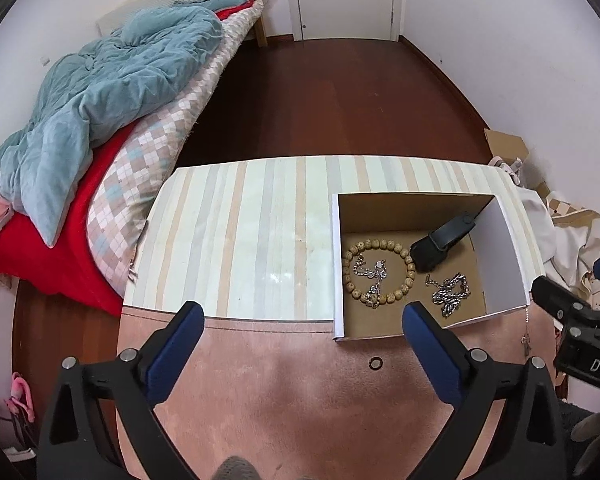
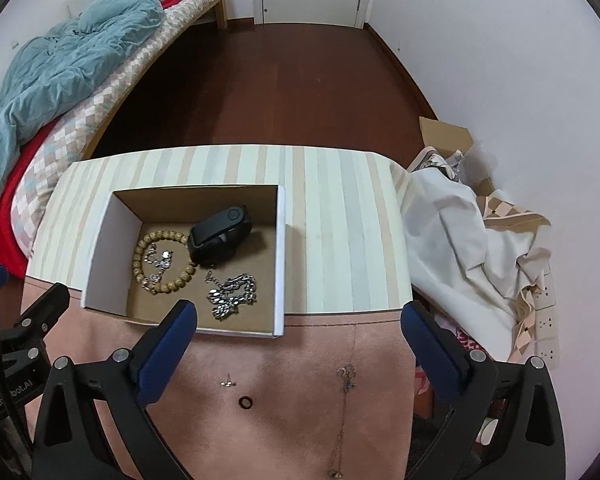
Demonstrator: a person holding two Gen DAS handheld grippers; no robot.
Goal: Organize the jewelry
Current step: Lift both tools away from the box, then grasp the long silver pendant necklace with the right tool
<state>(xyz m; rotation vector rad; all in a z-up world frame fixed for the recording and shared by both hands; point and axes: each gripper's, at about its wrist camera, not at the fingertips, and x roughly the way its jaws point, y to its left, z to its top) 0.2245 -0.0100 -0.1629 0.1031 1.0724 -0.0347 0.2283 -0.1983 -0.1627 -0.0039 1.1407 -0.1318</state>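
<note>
Both grippers, left (image 1: 304, 344) and right (image 2: 300, 344), gape wide and empty; the small, slippery ring (image 2: 245, 402), lower centre, likely needs an edge pinch.

White letters "DAS", cut off at the frame edge, on the right tool (image 1: 556, 300) body in the left wrist view. Partial white text "Gen...bot.AI" on the left tool (image 2: 40, 304) body in the right wrist view. Nothing else legible.

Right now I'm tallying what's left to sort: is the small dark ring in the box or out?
Out. The small dark ring lies on the pink cloth, in front of the cardboard box, whose floor holds other jewelry.
</note>
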